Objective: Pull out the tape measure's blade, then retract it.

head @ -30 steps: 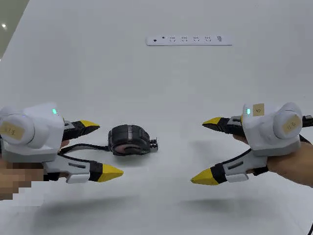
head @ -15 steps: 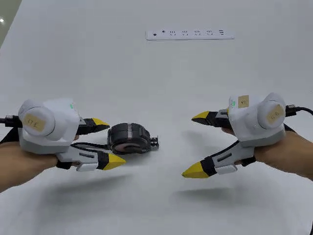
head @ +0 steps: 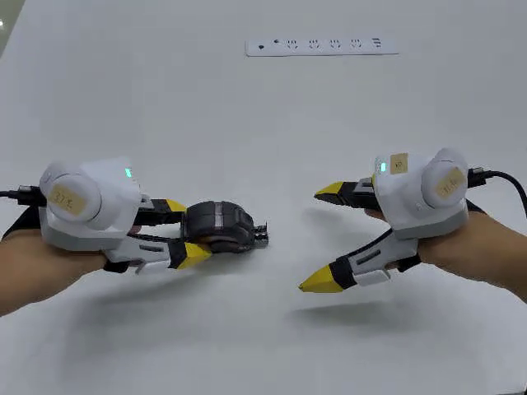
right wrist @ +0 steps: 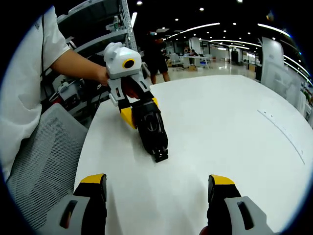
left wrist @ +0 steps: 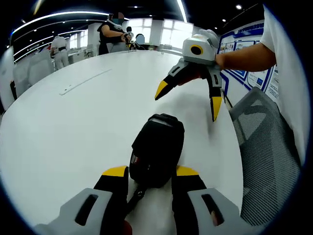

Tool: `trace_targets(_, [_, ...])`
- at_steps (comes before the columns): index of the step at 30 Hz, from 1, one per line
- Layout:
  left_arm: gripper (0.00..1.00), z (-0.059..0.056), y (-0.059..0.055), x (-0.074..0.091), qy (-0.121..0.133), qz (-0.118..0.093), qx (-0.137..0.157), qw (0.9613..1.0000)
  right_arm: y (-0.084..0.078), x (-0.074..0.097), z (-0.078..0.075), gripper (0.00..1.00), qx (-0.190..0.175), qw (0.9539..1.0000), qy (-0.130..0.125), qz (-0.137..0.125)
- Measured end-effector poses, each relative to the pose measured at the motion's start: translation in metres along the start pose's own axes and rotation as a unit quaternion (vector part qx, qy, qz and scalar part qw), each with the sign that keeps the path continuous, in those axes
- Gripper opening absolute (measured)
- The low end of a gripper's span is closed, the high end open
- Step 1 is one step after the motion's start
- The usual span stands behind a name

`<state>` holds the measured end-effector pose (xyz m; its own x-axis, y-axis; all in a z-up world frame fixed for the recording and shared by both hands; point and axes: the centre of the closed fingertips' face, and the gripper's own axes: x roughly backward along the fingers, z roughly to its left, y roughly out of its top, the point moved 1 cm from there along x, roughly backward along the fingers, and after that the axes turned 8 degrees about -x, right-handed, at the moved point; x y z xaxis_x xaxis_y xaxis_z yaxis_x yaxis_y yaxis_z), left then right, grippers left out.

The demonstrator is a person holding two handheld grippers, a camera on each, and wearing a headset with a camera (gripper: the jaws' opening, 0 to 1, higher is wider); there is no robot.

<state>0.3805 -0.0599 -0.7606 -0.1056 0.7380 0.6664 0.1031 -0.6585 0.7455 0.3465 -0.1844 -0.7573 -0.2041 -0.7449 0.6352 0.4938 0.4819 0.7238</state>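
A black tape measure [head: 222, 226] lies on the white table [head: 263, 123], its blade tip pointing right. My left gripper [head: 185, 230] has its yellow-tipped jaws pressed on both sides of the case's rear end. In the left gripper view the tape measure [left wrist: 157, 144] sits between the left gripper's [left wrist: 151, 172] tips. My right gripper [head: 323, 237] hangs open to the right of the blade tip, apart from it, and holds nothing. The right gripper view looks past that open gripper [right wrist: 157, 181] at the tape measure [right wrist: 150, 127], whose hook end is nearest, with the left gripper [right wrist: 141, 110] behind it.
A white power strip [head: 321, 46] lies at the far side of the table. A grey mesh chair [left wrist: 264, 161] stands by the near edge. People stand in the background [left wrist: 115, 34]. Bare tabletop lies between the grippers.
My left gripper has slid right and narrowed its jaws onto the tape measure's case. The right gripper has drifted a little left, still open. The tape measure has stayed put.
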Motion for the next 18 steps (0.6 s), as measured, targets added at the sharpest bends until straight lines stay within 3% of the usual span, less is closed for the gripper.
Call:
trace_targets(8, [0.28, 0.0, 0.001, -0.003, -0.002, 0.001, -0.008, 1.0, 0.0, -0.006, -0.002, 0.82, 0.006, 1.0, 0.005, 0.001])
trace_targets(18, [0.27, -0.001, 0.0, -0.003, -0.005, 0.009, -0.018, 0.9998, 0.005, -0.024, -0.006, 0.62, 0.046, 0.9989, 0.012, -0.002])
